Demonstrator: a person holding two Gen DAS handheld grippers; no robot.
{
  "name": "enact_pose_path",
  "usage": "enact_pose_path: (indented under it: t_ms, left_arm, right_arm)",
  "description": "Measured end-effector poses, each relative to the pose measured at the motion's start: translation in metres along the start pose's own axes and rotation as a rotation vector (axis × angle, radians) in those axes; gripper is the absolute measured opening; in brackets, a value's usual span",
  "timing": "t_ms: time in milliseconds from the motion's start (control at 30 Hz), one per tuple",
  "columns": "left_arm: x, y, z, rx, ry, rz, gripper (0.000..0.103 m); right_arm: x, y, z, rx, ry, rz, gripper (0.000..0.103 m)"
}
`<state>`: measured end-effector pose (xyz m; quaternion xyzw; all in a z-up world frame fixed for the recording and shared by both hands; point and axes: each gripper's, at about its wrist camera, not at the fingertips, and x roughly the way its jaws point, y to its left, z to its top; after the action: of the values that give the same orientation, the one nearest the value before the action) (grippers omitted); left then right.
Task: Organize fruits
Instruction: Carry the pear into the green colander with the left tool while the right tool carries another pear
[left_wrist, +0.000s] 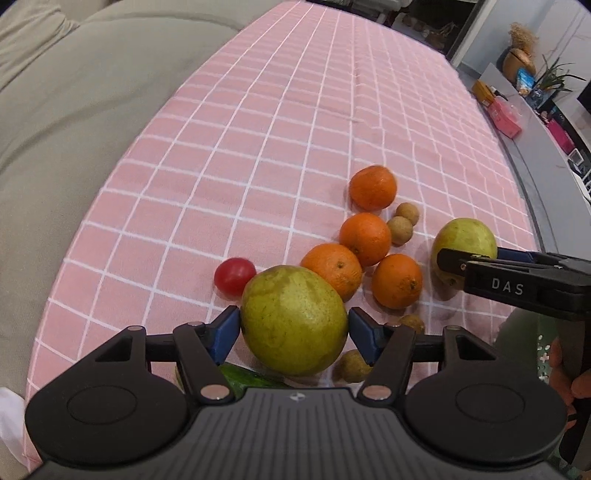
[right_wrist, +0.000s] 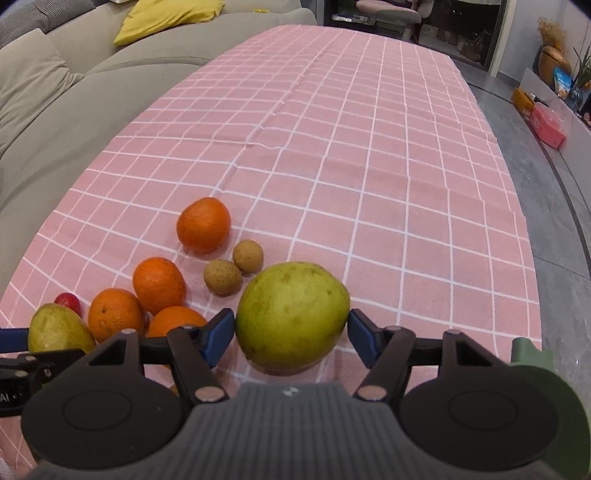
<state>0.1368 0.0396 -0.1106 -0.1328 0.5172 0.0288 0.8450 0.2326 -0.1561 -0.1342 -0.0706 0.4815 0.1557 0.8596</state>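
The far stretch of the pink checked tabletop (right_wrist: 369, 155) lies bare, giving open passage. Near the front, four oranges (left_wrist: 365, 238) crowd together with a cherry tomato (left_wrist: 234, 276) and small brown longans (left_wrist: 399, 229), hemming in the two green guavas (left_wrist: 294, 319). A grey sofa (right_wrist: 74, 122) borders the left edge.

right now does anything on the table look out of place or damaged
Nothing damaged or spilled. The one odd item is a green cucumber lying among the fruit, half hidden under the left gripper; the pink tablecloth shows slight creases.
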Motion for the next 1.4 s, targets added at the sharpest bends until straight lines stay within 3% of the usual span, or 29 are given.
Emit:
enact_pose_path:
  t_ms: [367, 567, 733, 900, 1067, 1233, 1400]
  left_arm:
    - [-0.04, -0.013, 0.005, 0.013, -0.1, -0.045, 0.073]
    - [-0.064, -0.044, 0.006, 0.048, -0.133, -0.125, 0.073]
    - [-0.073, -0.084, 0.005, 0.116, -0.149, -0.197, 0.073]
    - [-0.068, -0.121, -0.004, 0.203, -0.103, -0.272, 0.073]
    - [-0.056, -0.153, -0.018, 0.33, -0.017, -0.349, 0.074]
    - [-0.045, -0.176, -0.032, 0.461, 0.044, -0.345, 0.074]
    - [-0.033, -0.185, -0.037, 0.505, 0.092, -0.331, 0.074]
  right_arm:
    - [-0.064, 0.018, -0.003, -0.075, -0.11, 0.052, 0.062]
    - [-0.114, 0.009, -0.014, -0.099, -0.17, 0.043, 0.062]
    - [-0.146, -0.019, -0.03, -0.101, -0.18, -0.015, 0.062]
    - [-0.164, -0.051, -0.055, -0.113, -0.131, -0.065, 0.062]
    - [-0.166, -0.075, -0.077, -0.158, -0.045, -0.06, 0.062]
    - [-0.152, -0.083, -0.093, -0.248, 0.038, -0.015, 0.062]
    - [-0.131, -0.087, -0.095, -0.307, 0.102, 0.031, 0.062]
